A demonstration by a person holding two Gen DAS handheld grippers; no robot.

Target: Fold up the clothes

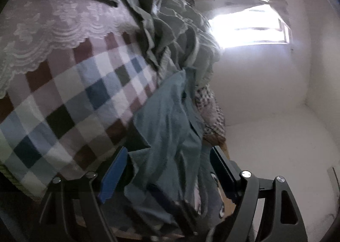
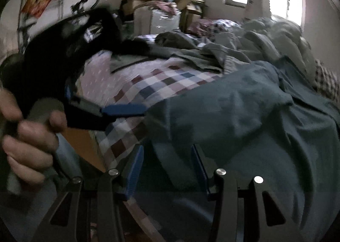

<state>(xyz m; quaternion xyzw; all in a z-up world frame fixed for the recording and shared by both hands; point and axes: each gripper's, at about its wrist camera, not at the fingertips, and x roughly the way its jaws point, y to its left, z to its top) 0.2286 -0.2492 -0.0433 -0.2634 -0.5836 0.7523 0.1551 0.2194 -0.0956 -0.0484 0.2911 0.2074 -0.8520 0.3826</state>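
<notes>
Blue garment (image 2: pixel 244 114): dull teal-blue cloth, soft and creased, unfolded; it lies bunched on the near part of the checked bed and spills over the edge toward the viewer.
Blue garment, left-wrist view (image 1: pixel 167 118): the same cloth hangs in long loose folds, a strip of it running down between the two blue-padded fingers.
Grey-green garment (image 2: pixel 191 51): olive-grey, crumpled, spread flat in part with a straight hem showing; it lies farther up the bed, just beyond the blue one.
Pale clothes heap (image 2: pixel 276 34): light grey-green pieces piled in rumpled ridges near the window side, not folded.
</notes>
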